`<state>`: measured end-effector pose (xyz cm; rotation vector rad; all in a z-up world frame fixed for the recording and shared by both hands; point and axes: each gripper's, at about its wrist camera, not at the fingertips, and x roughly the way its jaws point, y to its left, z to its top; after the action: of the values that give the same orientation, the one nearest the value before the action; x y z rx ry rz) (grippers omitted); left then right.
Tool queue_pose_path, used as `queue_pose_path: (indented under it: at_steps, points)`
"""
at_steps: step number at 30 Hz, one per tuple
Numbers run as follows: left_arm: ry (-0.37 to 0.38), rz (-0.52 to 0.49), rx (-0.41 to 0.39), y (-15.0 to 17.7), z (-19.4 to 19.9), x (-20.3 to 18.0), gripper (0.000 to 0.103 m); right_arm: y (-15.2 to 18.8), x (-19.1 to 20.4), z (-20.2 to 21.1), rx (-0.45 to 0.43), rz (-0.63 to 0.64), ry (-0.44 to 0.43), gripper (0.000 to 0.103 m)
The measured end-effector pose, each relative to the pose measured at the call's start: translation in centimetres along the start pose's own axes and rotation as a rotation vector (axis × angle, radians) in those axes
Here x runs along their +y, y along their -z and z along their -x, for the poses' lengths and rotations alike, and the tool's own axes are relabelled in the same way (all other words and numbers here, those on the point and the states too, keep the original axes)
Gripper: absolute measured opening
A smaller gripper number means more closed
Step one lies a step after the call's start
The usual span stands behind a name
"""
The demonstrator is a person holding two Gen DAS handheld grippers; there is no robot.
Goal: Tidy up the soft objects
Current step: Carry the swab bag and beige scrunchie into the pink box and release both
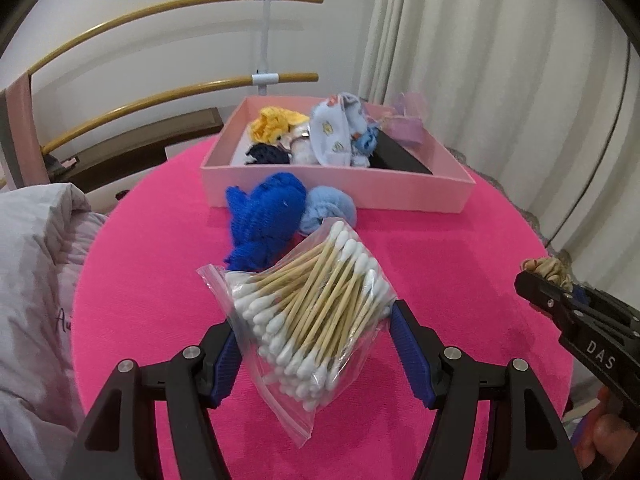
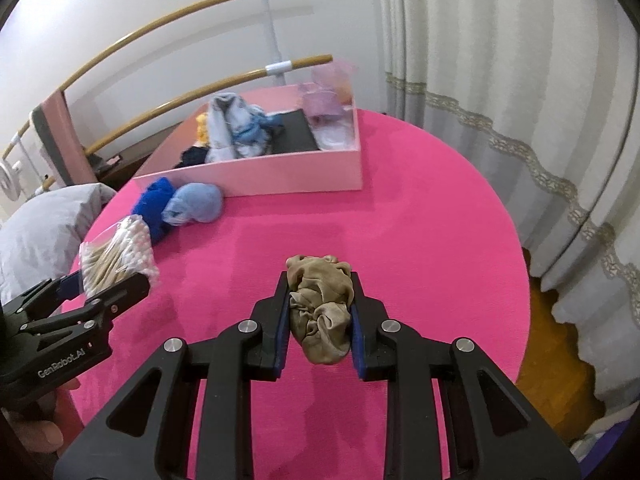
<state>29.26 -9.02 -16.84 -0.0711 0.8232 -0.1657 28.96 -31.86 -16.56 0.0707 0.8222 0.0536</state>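
Note:
My left gripper (image 1: 312, 320) is shut on a clear zip bag of cotton swabs (image 1: 316, 316) and holds it over the round pink table (image 1: 440, 260). My right gripper (image 2: 320, 300) is shut on a crumpled tan scrunchie (image 2: 320, 308), seen at the right edge of the left wrist view (image 1: 548, 268). A pink box (image 1: 340, 194) at the back holds a yellow knit piece (image 1: 274, 124), a white printed cloth (image 1: 332, 132), a dark blue item (image 1: 266, 155) and a black pad (image 1: 396, 156). A royal-blue knit item (image 1: 264, 220) and a light-blue soft ball (image 1: 328, 208) lie in front of the box.
A grey pillow (image 1: 36, 280) lies left of the table. Curved wooden rails (image 1: 160, 96) stand behind. Curtains (image 2: 500, 100) hang at the right, where the table edge drops to a wooden floor (image 2: 548, 340). A purple sheer pouch (image 1: 408, 120) sits at the box's far right corner.

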Motion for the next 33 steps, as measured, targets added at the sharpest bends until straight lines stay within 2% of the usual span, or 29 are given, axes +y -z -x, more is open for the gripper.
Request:
queue_pose_path:
  at_steps: [13,22,33]
  points:
    - [-0.020,0.008,-0.081,-1.9,4.0,1.5,0.064,-1.9,2.8,1.9,-0.042,0.048,-0.051,0.023]
    - [-0.017,0.018,-0.159,-5.7,5.9,3.2,0.064,-5.8,4.5,2.6,-0.097,0.094,-0.068,0.023]
    - [-0.025,0.026,-0.226,-10.6,5.4,4.5,0.064,-11.9,5.4,2.4,-0.168,0.116,-0.100,0.023]
